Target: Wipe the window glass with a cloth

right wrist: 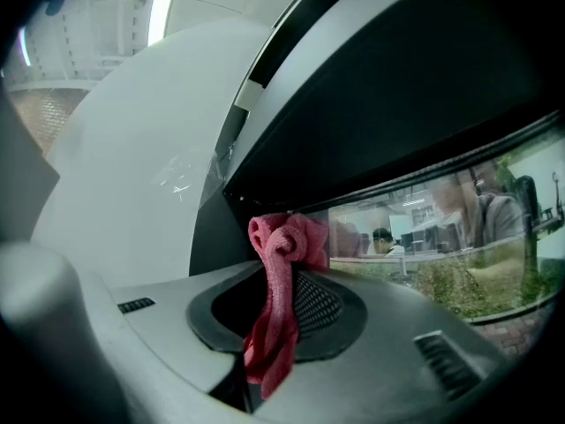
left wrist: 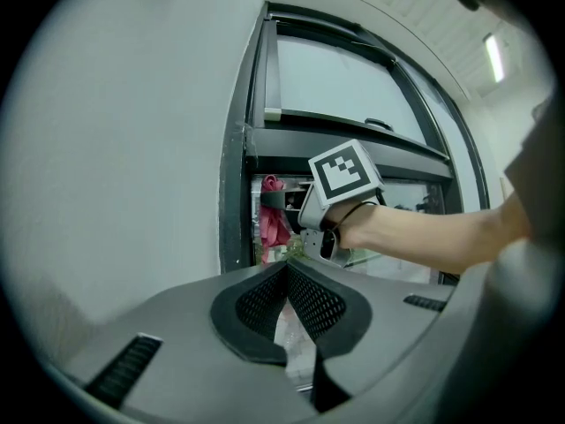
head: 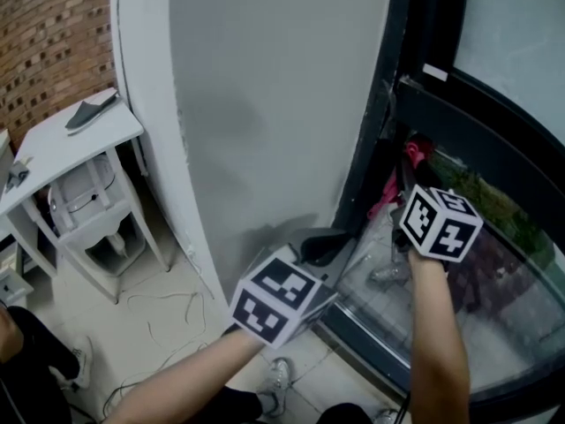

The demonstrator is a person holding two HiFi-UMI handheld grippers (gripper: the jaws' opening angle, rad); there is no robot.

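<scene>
— What takes up the most room?

— A plain grey wall, filling the middle of the head view. Right of it stands the window glass, set in a dark frame with a heavy crossbar over the lower pane. A brick wall closes off the far left.

— Anything crowding the work?

— A white table and a white chair tucked under it, both well apart from the window. The frame's upright and crossbar meet just where the right gripper points, so that corner is tight.

— And the grippers?

— The right one is clamped on a pink cloth. The bunched top of the cloth sits at the jaw tips, close under the crossbar at the pane's upper left corner, and the rest hangs down between the jaws. I cannot tell whether it touches the glass. The left gripper is lower, near the foot of the frame, its jaws pressed together with nothing between them.

— Smaller things?

— Thin cables looping over the tiled floor, and a dark flat object lying on the table.
</scene>
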